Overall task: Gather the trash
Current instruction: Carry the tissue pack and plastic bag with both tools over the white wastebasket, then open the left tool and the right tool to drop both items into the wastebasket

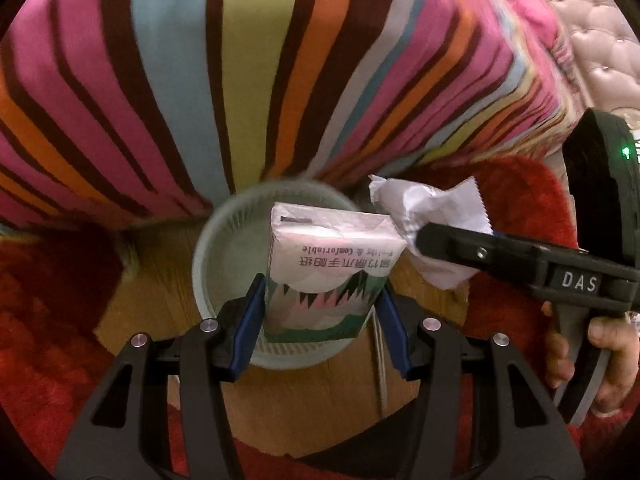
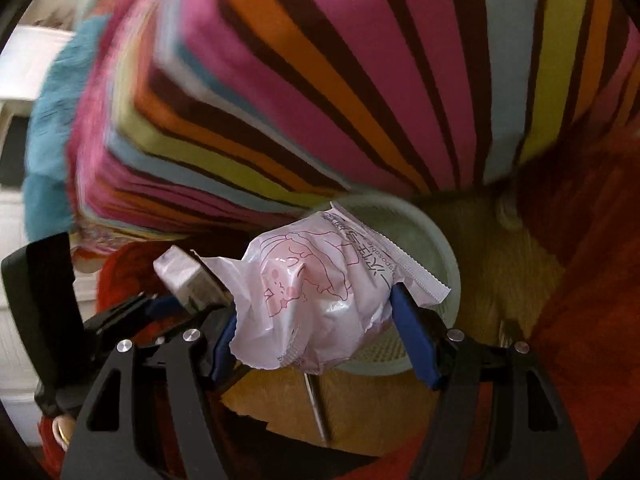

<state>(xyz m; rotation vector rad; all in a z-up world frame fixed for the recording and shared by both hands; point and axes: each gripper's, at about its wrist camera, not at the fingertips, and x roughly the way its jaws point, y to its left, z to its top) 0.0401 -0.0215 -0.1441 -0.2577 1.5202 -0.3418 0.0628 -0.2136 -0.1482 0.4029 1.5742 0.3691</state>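
Note:
My left gripper is shut on a tissue pack, white with green and pink print, held right above the open mouth of a pale green waste bin. My right gripper is shut on a crumpled white plastic wrapper with a pink cartoon print, held over the near rim of the same bin. In the left wrist view the right gripper comes in from the right with the wrapper beside the tissue pack. In the right wrist view the tissue pack and left gripper show at left.
A bed with a bright striped cover stands just behind the bin. The bin sits on a wooden floor between red shaggy rugs. A padded pink headboard is at the far right. A blue fluffy cloth lies on the bed's left.

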